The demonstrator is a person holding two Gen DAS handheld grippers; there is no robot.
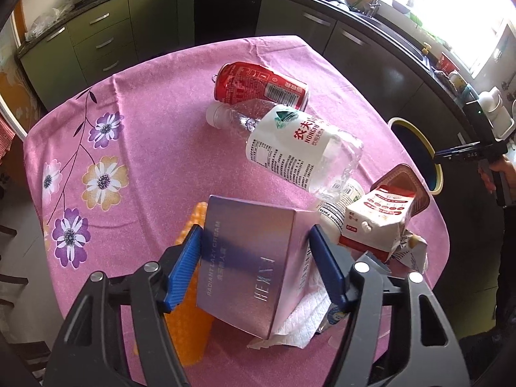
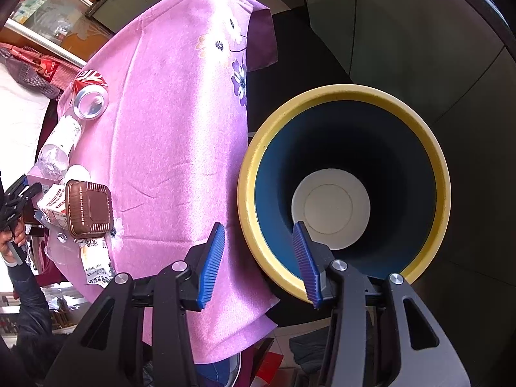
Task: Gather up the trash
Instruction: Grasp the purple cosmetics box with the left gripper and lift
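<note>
My left gripper (image 1: 256,230) is shut on a lilac cream box (image 1: 248,258) and holds it tilted over the pink tablecloth (image 1: 145,129). Behind it lie a clear water bottle (image 1: 290,145) and a red can (image 1: 261,85). A small milk carton (image 1: 377,222) and a brown tray (image 1: 406,187) lie to the right, with a white paper napkin (image 1: 306,322) under the box. My right gripper (image 2: 259,230) is open and empty, its jaws astride the near yellow rim of the blue bin (image 2: 441,174). The bin stands beside the table and holds only a white disc (image 2: 330,208) at its bottom.
An orange sponge-like strip (image 1: 190,322) lies under the left finger. Dark kitchen cabinets (image 1: 96,32) and a counter with a sink (image 1: 380,13) ring the table. In the right wrist view the can (image 2: 90,95), bottle (image 2: 59,148) and brown tray (image 2: 88,208) lie at the table's left.
</note>
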